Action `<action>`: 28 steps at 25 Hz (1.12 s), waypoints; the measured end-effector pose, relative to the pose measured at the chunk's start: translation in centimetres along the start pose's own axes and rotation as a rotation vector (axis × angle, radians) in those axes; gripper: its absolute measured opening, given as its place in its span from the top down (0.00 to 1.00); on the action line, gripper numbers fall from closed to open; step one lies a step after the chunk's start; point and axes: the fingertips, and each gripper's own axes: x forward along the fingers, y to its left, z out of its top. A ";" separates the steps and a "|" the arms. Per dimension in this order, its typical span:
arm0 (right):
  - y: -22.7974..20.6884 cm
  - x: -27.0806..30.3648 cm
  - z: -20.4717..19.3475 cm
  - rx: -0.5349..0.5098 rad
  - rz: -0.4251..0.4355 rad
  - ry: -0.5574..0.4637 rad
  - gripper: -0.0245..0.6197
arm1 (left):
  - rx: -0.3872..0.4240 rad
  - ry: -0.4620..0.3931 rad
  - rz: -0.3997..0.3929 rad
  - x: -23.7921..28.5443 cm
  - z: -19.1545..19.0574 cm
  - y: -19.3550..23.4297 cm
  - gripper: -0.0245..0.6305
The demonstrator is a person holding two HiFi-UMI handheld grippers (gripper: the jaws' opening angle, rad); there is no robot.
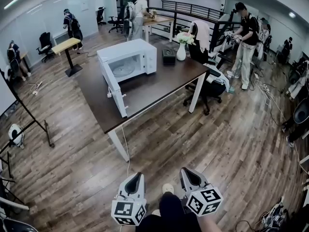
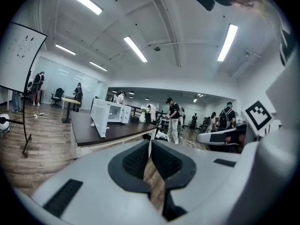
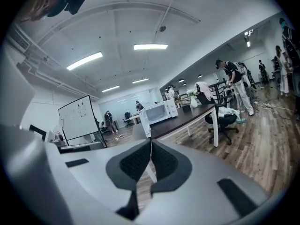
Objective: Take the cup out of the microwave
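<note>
Cup: cannot be made out inside the white microwave (image 1: 129, 61), whose door (image 1: 115, 92) hangs open, showing a round turntable (image 1: 120, 70). The microwave sits on a dark table (image 1: 159, 88), near a white vase (image 1: 181, 52) holding flowers (image 1: 184, 37). Well apart from the table, the left gripper (image 2: 150, 146) and right gripper (image 3: 151, 144) have their jaws pressed together with nothing between them.

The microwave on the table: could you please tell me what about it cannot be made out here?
- Head view: the microwave is too far off to tell whether a cup stands inside.
- Left gripper view: beside its open door, the cavity is too small to see into.
- Right gripper view: the inside is small and blurred.
</note>
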 end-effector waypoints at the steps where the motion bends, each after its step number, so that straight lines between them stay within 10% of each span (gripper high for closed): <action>1: -0.4 0.6 0.5 -0.001 0.002 0.000 0.97 | 0.000 -0.001 0.002 0.8 0.3 0.1 0.93; 28: -11.8 16.7 8.4 -0.030 0.160 0.039 0.97 | -0.082 -0.056 0.149 19.0 4.5 3.2 0.93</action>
